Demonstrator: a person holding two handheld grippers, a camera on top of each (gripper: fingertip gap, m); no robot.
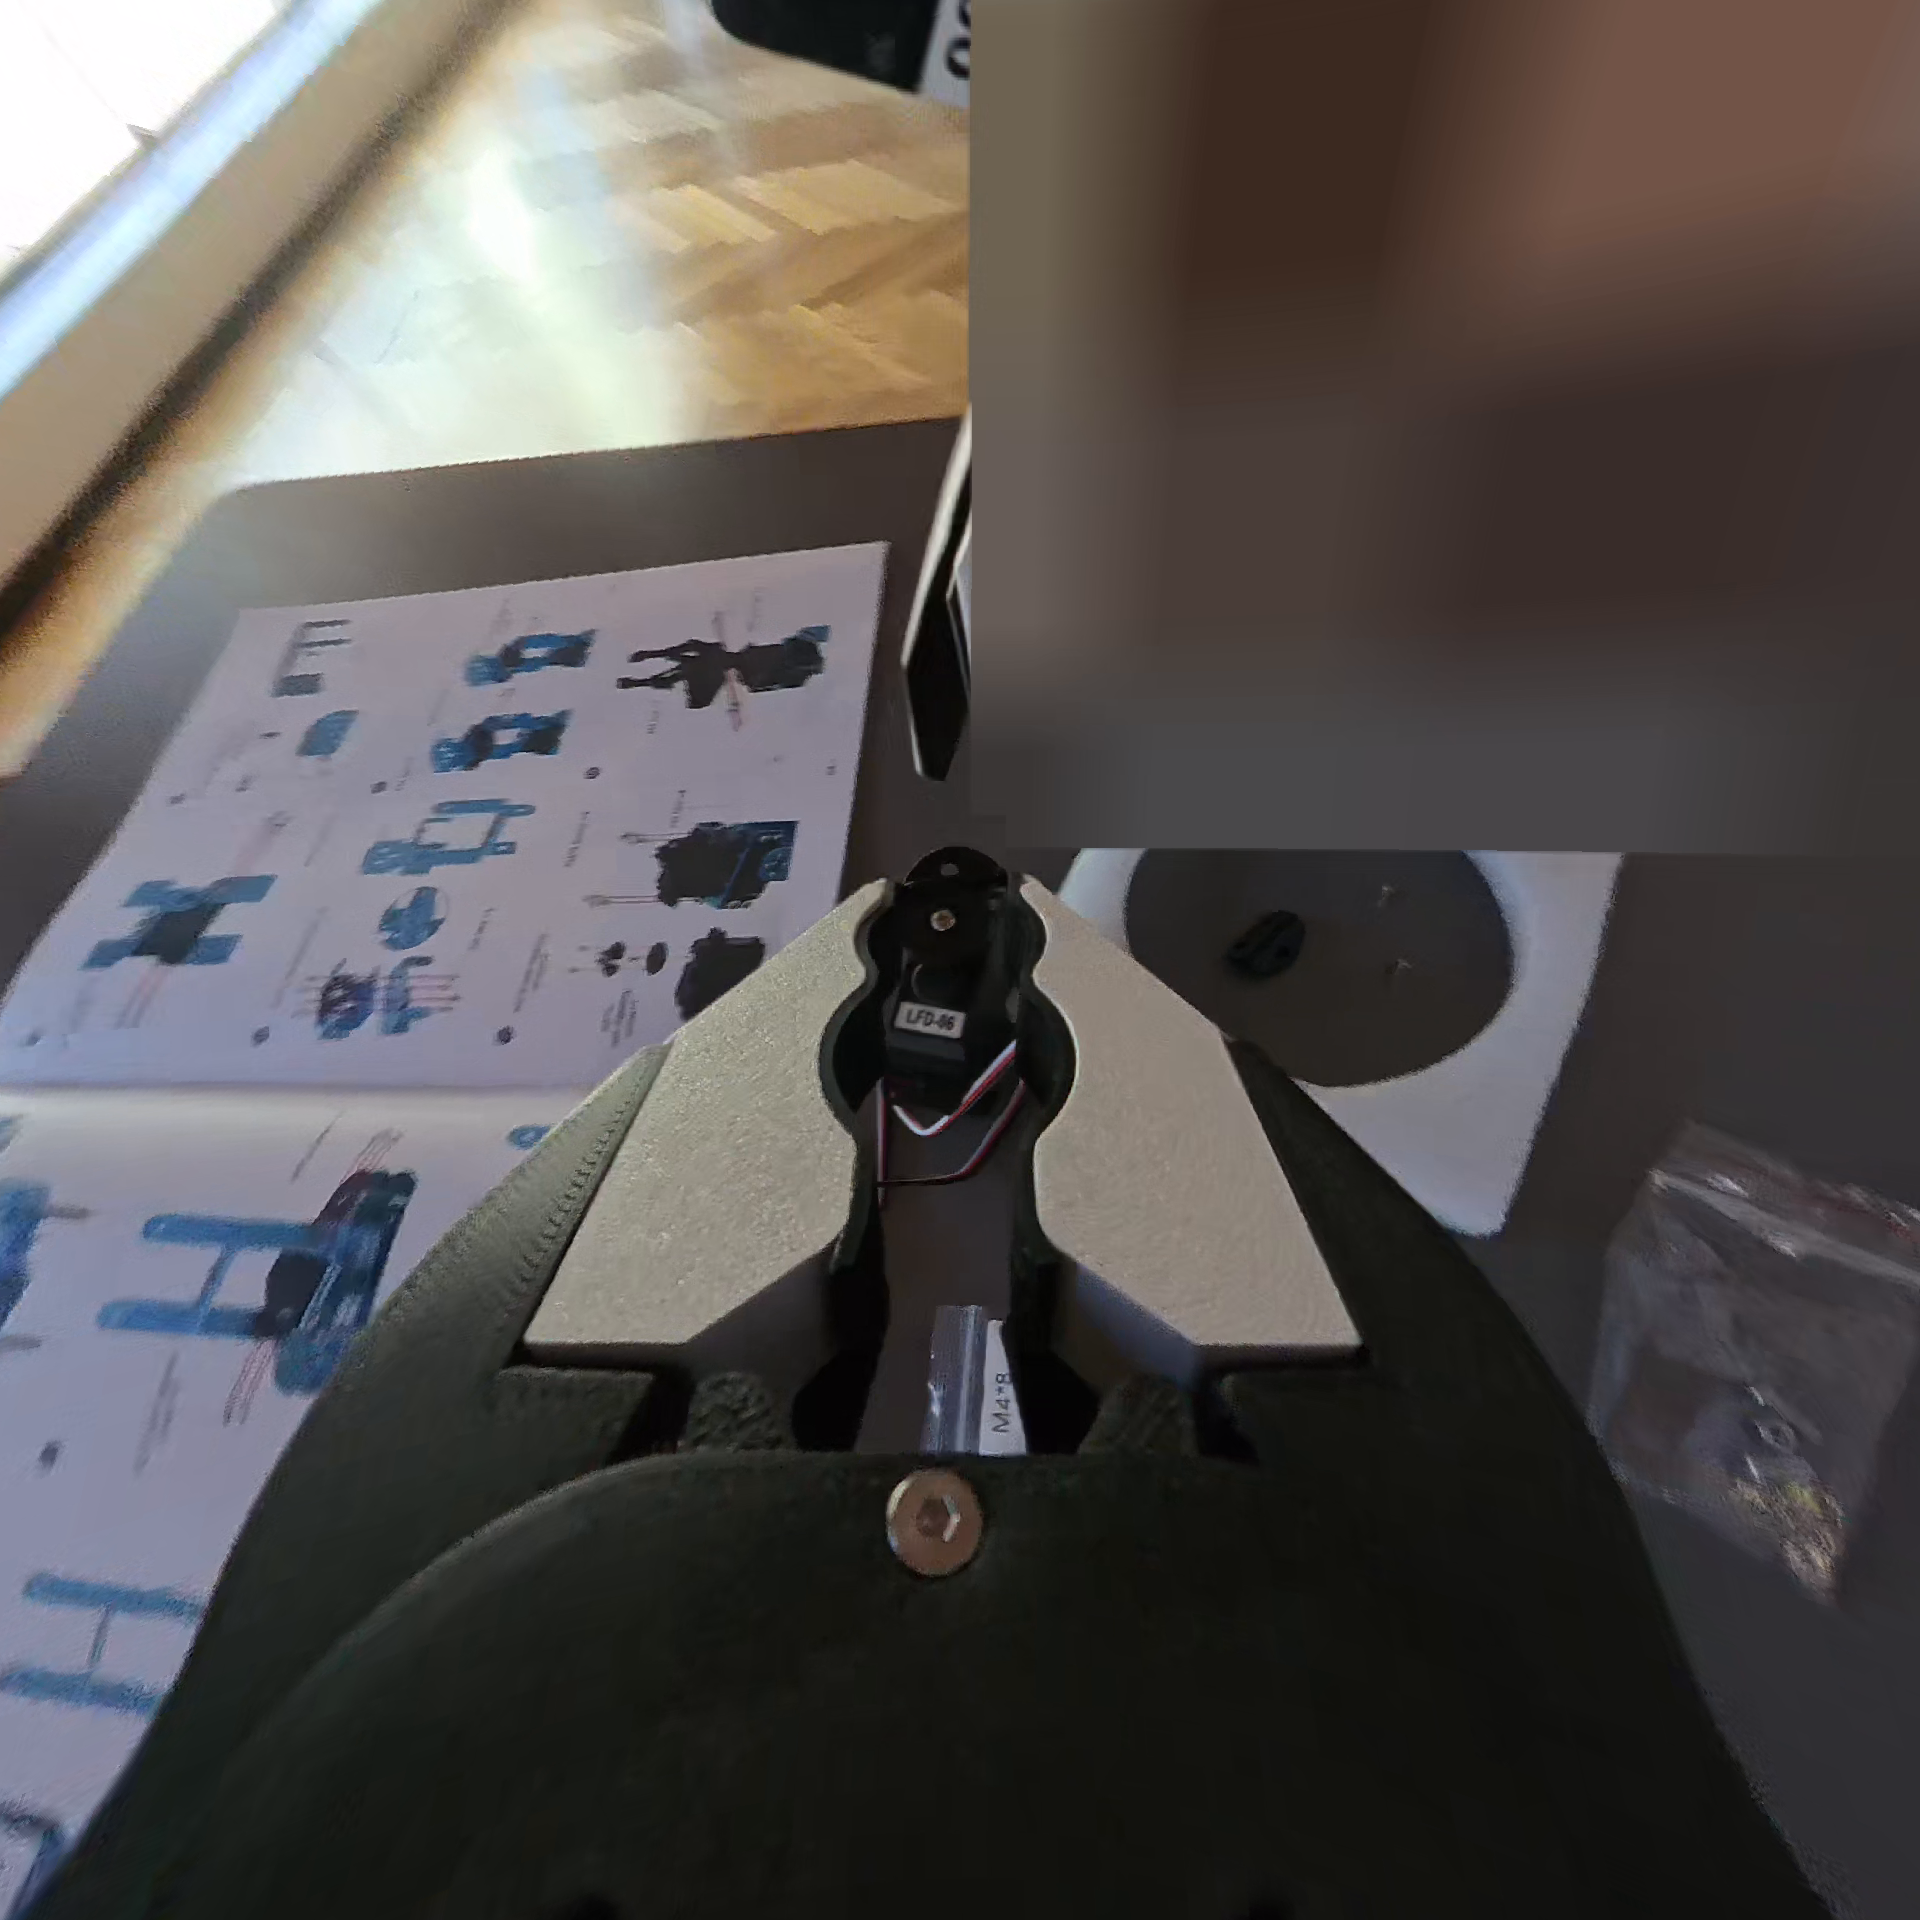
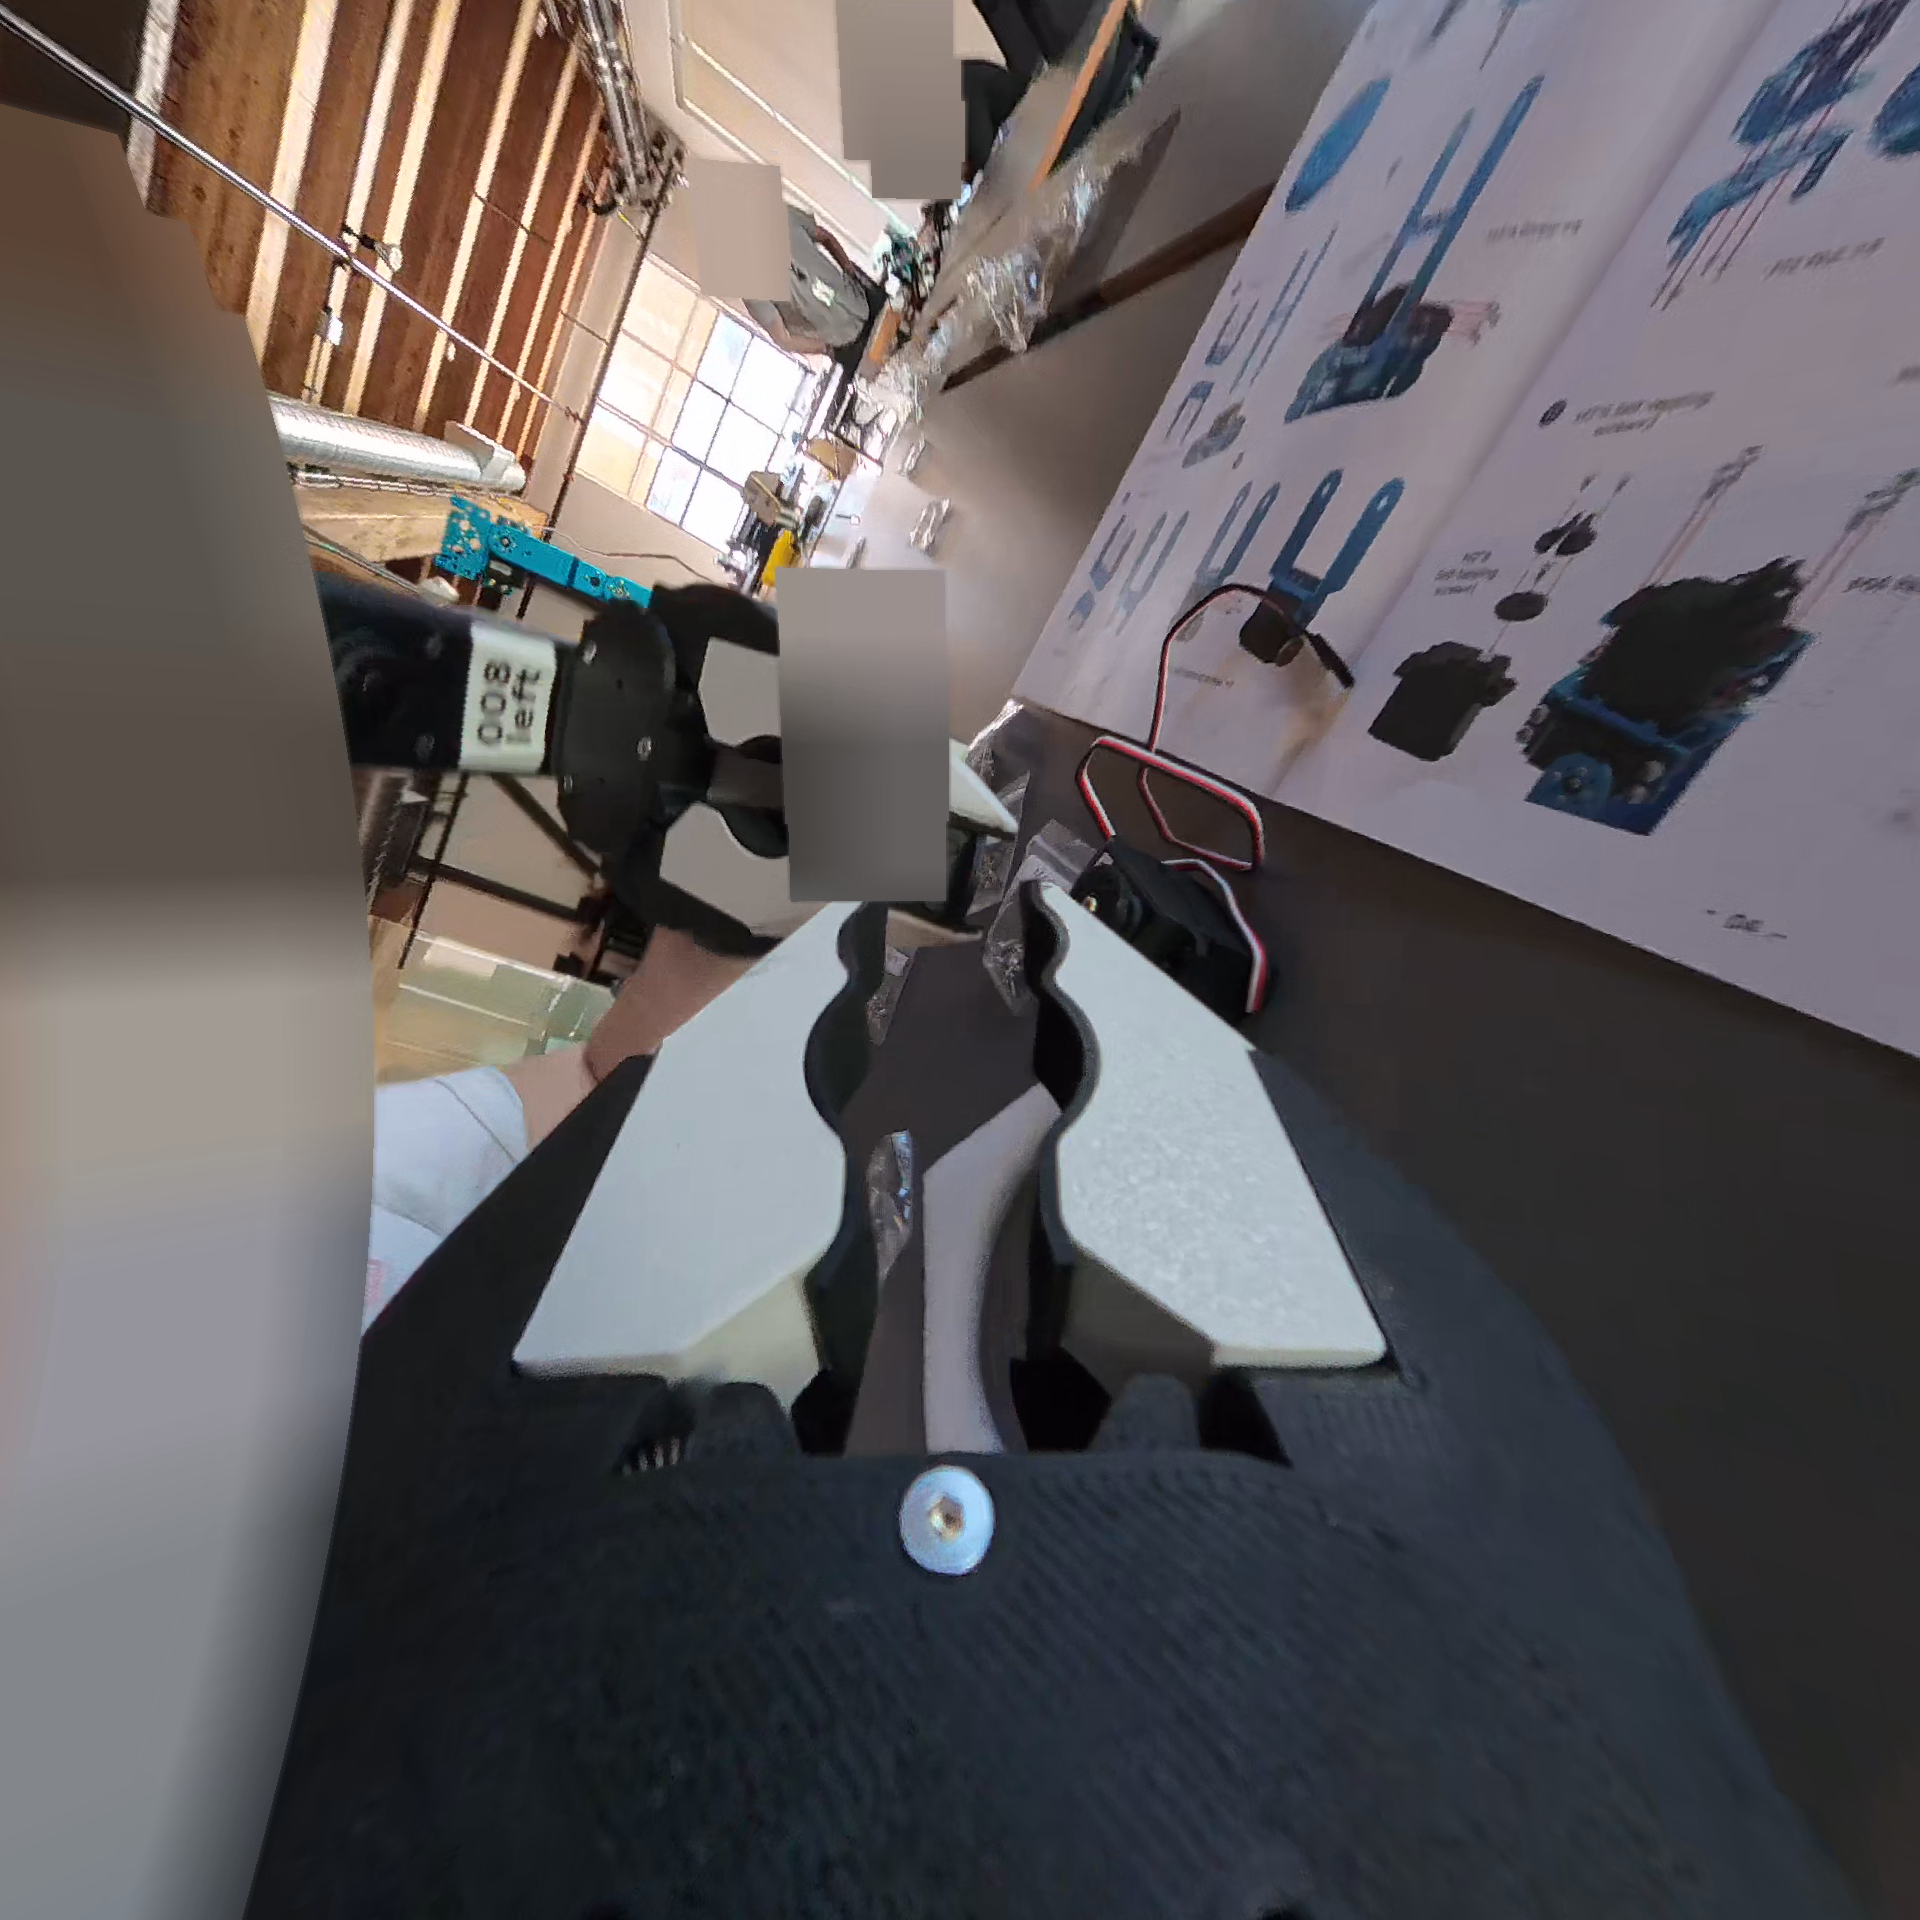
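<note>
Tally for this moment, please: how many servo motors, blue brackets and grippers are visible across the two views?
Servo motors: 3 (held servo, table servo, bracketed servo)
Blue brackets: 1 (blue bracket, standing on the printed sheet)
Grippers: 2 (left gripper, right gripper)
Total: 6

Black tongs (image 1: 951,883), white finger plates

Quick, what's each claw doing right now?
Left gripper: shut on a black servo.
Right gripper: open, holding nothing; a second servo lies just beyond its right finger.
</note>
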